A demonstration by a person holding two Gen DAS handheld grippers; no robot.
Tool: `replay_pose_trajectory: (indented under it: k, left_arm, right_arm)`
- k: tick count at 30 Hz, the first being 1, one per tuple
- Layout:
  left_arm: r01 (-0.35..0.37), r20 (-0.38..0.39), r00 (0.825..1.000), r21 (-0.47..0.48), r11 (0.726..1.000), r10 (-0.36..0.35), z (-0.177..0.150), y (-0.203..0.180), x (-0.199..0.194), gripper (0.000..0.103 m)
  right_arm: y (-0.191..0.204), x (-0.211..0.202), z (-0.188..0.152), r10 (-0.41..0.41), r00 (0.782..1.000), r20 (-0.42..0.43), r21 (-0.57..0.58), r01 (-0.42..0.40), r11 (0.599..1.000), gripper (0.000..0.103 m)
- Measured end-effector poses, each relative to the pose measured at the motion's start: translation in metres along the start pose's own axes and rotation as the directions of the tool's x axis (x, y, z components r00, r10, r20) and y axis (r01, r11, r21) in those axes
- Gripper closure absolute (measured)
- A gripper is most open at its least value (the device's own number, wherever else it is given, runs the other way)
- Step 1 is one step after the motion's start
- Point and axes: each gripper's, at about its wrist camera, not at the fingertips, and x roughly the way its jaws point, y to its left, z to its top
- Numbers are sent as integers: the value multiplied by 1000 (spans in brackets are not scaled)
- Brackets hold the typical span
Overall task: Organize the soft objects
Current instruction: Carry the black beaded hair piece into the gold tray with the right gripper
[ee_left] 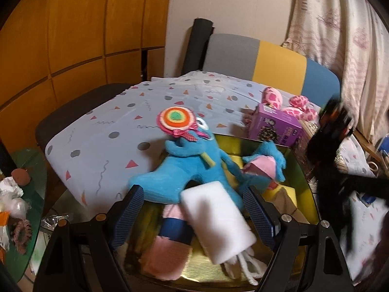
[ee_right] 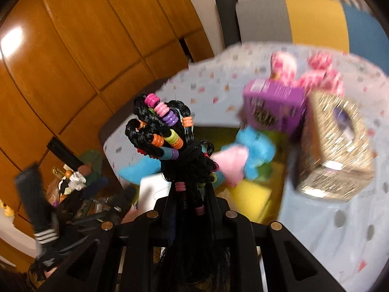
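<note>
The left gripper hangs over a shiny gold tray, its blue-padded jaws standing wide apart. Between them lies a white foam block, tilted, with no pad pressing on it. Under the block sit a pink-and-blue soft piece and some white cord. A blue plush toy with a striped lollipop sprawls across the tray's far edge onto the patterned sheet. A purple box stands at the tray's far right corner, pink spotted plush behind it. At the right edge, blurred, a black braided bundle with coloured beads hangs above the tray's right side.
</note>
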Motion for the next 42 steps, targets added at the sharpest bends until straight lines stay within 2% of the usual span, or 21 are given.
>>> replay_pose_trajectory:
  k: [2,6,11,13,15,17,26,28,30,32,35,37,40,42]
  left_arm:
    - [-15,1,1000,-14,1000,15,0,7,0,19]
    - [-44,-7,999,-41,998,43,-2,22,2,19]
    - [-53,-23,998,-53,997,52,-5,29,6,19]
    - [-50,-26,998,-52,997,49,-6,28,7,19]
    - [-44,-29,999,-47,998,42,-7,25,9,19]
    - [-39,-30,999,-42,998,38,-6,23,9,19]
    - [-41,-29,999,-47,998,39,-6,22,7,19]
    - [-41,-26,999,-45,998,39,-6,23,7,19]
    - [-41,-23,999,-43,998,40,-5,23,6,19]
    - [-38,-22,999,-43,998,37,-5,22,5,18]
    - [-35,-19,999,-33,999,34,-5,19,3,19]
    - [-33,-14,999,-30,999,33,-5,18,1,18]
    - [-33,-9,999,-29,999,33,-5,17,-1,18]
    - [-32,-10,999,-30,999,32,-4,17,-2,18]
  right_arm:
    - [2,25,-7,19,998,-64,7,-19,1000,84]
    - [3,67,-23,4,986,-167,3,-4,1000,84]
    - [-9,98,-37,-71,967,-243,-18,69,997,81]
    - [-12,99,-39,-57,968,-246,-14,56,998,78]
    - [-14,97,-39,-42,967,-250,-5,42,999,67]
    - [-14,90,-39,-35,971,-235,-11,34,999,62]
    - [-2,62,-49,-56,980,-189,-85,41,996,62]
    - [4,56,-55,-89,983,-163,-136,68,988,65]
    - [7,58,-58,-146,977,-154,-189,116,975,76]
    - [6,67,-60,-218,963,-156,-232,179,956,79]
    - [-5,72,-62,-265,954,-138,-254,225,941,82]
    - [-10,67,-59,-257,959,-122,-239,223,945,83]
    - [-21,50,-51,-150,979,-136,-150,129,980,77]
    - [-29,34,-49,-119,986,-114,-104,107,989,75]
